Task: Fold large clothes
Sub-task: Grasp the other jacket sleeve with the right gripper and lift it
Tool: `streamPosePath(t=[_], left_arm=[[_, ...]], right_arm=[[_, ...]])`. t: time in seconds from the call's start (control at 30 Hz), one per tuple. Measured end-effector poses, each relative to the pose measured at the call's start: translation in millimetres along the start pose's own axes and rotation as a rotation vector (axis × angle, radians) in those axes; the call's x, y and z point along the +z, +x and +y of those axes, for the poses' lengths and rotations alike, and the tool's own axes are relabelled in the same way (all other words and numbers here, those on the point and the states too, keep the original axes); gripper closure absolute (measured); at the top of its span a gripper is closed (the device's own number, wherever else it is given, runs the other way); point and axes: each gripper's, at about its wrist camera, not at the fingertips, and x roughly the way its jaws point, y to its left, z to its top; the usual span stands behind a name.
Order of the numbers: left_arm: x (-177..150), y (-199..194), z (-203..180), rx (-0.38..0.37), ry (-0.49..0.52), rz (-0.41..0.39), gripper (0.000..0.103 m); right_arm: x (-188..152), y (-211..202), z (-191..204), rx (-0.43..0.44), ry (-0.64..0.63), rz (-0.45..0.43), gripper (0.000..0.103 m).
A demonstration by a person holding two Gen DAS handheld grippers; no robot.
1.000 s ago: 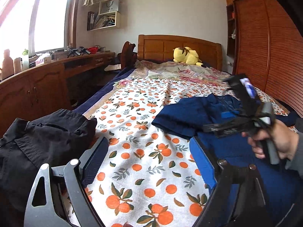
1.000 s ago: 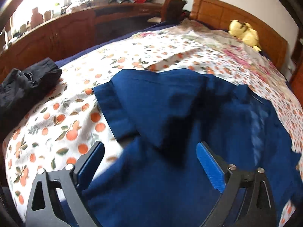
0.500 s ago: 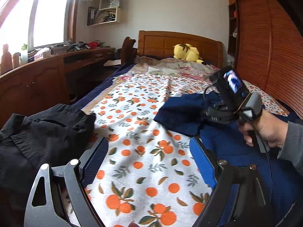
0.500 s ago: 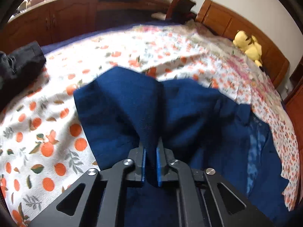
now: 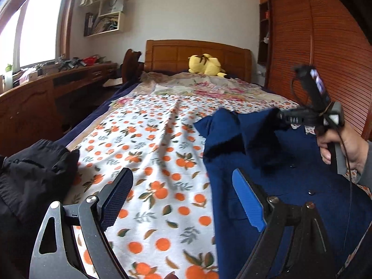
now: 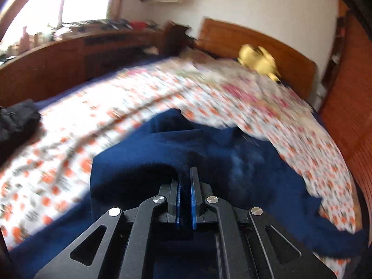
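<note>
The big blue coat [image 5: 279, 181] lies on the bed [image 5: 151, 139], on its right side. The right tongs [image 6: 185, 186] pinch a flap of it and lift it. To fold well, carry the flap slowly across and lay it flat. The left tongs [image 5: 186, 197] are wide open and hold nothing. A second ago the right tongs were open above the coat.

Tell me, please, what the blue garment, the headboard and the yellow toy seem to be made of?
Blue garment: woven cloth, matte, perhaps cotton; it drapes in soft folds and has small buttons.
Headboard: wood, with a smooth, slightly glossy finish; orange-brown panels.
Yellow toy: plush fabric, it seems; the shape is rounded and soft, without shine.
</note>
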Motion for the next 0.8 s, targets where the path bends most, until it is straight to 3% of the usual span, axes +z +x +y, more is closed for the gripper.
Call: streamPosePath(t=[0.1,0.2,0.37,0.5,0.6,0.67,0.73,0.8], left_arm=[[3,2,-10,-0.024,0.001,-0.003,0.015],[5,3,-17,-0.04,0.0,-0.005,0.015],[6,6,-23,-0.046,0.007,-0.003,0.015],[8,7,-22,-0.052,0.001,-0.001,0.015],[8,7,-21,-0.052,0.0,-0.001,0.015],[8,8,-21,-0.047,0.002,0.001,0.015],[8,7,-20,-0.045,-0.001,0.004,0.015],[8,7,-19,-0.045,-0.006,0.005,0.015]], right_arm=[[-25,21,-21,-0.044,0.049,0.095,0.097],[-38,24,-28,-0.041,0.075,0.114,0.097],[-36,12,-23,-0.05,0.036,0.082,0.095],[-24,-4,-18,-0.034,0.029,0.006,0.09],[-24,-18,-10,-0.021,0.03,-0.057,0.076],[-27,-21,-2,0.024,0.016,-0.068,0.056],[-32,-16,9,0.072,-0.014,-0.047,0.047],[-37,-6,21,0.097,-0.057,-0.011,0.045]])
